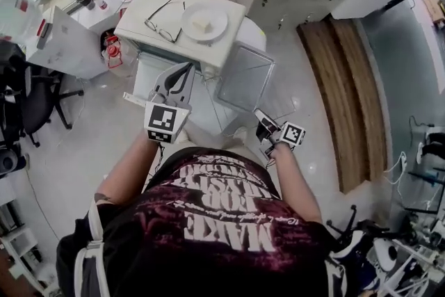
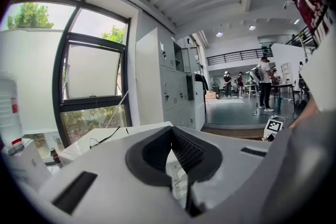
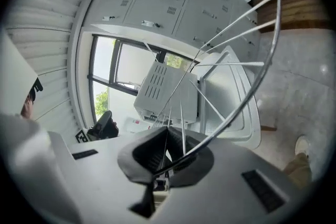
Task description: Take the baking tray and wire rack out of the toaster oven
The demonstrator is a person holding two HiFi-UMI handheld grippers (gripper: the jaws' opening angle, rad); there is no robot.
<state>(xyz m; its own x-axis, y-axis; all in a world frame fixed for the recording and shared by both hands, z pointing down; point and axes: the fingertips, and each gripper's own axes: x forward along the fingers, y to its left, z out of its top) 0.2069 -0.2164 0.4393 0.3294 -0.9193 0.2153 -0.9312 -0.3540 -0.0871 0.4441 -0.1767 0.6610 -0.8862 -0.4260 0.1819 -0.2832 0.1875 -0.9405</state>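
One of the two pieces is out. The toaster oven stands at the far side, with glasses and a plate on its top. The wire rack hangs clear of it to the right, above the floor, its near edge clenched in the fingers of the right gripper. The baking tray shows in no view, so it is probably left to fetch. The left gripper hovers before the oven, its fingers closed on nothing.

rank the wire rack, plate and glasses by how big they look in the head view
1. wire rack, though it is likely nearer the camera
2. plate
3. glasses, close to the plate in span but far thinner
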